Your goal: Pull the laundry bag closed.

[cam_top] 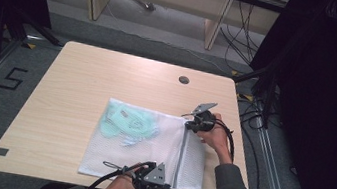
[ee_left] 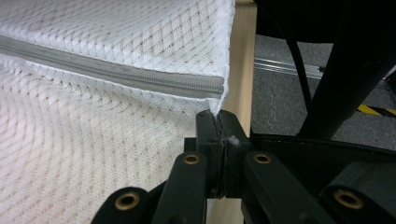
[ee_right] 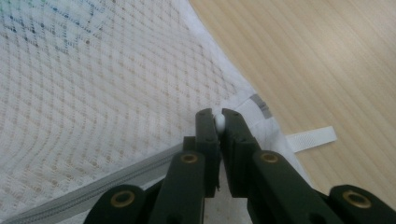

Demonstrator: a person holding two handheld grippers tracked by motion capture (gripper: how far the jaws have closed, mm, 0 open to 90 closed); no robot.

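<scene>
Mesh laundry bag (cam_top: 148,147), white, flat on the tabletop (cam_top: 81,86) toward its near right corner, with a pale green garment (cam_top: 129,121) showing through its left half. Grey zipper (cam_top: 180,154) along the bag's right side, long axis running from the near table edge toward the far edge.

At the near end of that zipper, left gripper (cam_top: 159,184), jaws clenched on the bag's corner fabric just past the zipper's closed end. At the far end, right gripper (cam_top: 191,123), jaws pinched on a small white nub, probably the zipper pull. Probable next move: drawing the pull along the zipper line toward the left gripper, which anchors the bag.

Left gripper view: zipper teeth (ee_left: 116,74) meshed shut near its end. Right gripper view: white pull (ee_right: 219,122) between the jaws, plus a white ribbon loop (ee_right: 310,137) on the wood, details too small from above.
</scene>
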